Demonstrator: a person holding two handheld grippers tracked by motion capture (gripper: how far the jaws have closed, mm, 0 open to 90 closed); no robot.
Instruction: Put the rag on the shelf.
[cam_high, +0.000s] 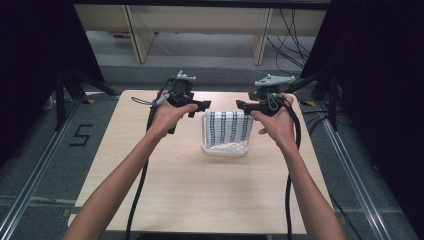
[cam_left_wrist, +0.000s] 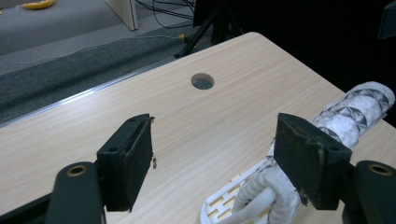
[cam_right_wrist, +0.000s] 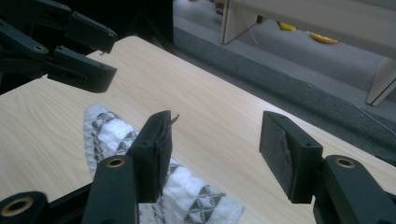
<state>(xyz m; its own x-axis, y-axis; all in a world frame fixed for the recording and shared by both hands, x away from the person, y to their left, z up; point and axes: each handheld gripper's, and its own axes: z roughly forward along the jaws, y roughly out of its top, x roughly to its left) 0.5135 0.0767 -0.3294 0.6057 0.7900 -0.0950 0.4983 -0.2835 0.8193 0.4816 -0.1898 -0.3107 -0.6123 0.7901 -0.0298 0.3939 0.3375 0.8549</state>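
A white cloth with a dark triangle pattern (cam_high: 227, 127) lies draped over a small white slatted basket (cam_high: 225, 151) at the middle back of the wooden table (cam_high: 200, 195). My left gripper (cam_high: 200, 106) hovers just left of the cloth's far edge, jaws open and empty. My right gripper (cam_high: 241, 105) hovers just right of it, also open and empty. The two point toward each other. In the left gripper view the open gripper (cam_left_wrist: 215, 158) frames bare table, with the cloth (cam_left_wrist: 355, 112) and basket (cam_left_wrist: 224, 200) behind the right jaw. In the right gripper view the cloth (cam_right_wrist: 107, 135) lies behind the left jaw of my right gripper (cam_right_wrist: 215, 149), with the left gripper (cam_right_wrist: 108, 58) beyond.
A round cable hole (cam_left_wrist: 202, 81) is cut in the table near its far edge. Black stands (cam_high: 65, 85) flank the table on both sides. Wooden furniture legs (cam_high: 137, 35) and loose cables (cam_high: 290, 35) lie on the grey floor behind. Black cables trail from both grippers.
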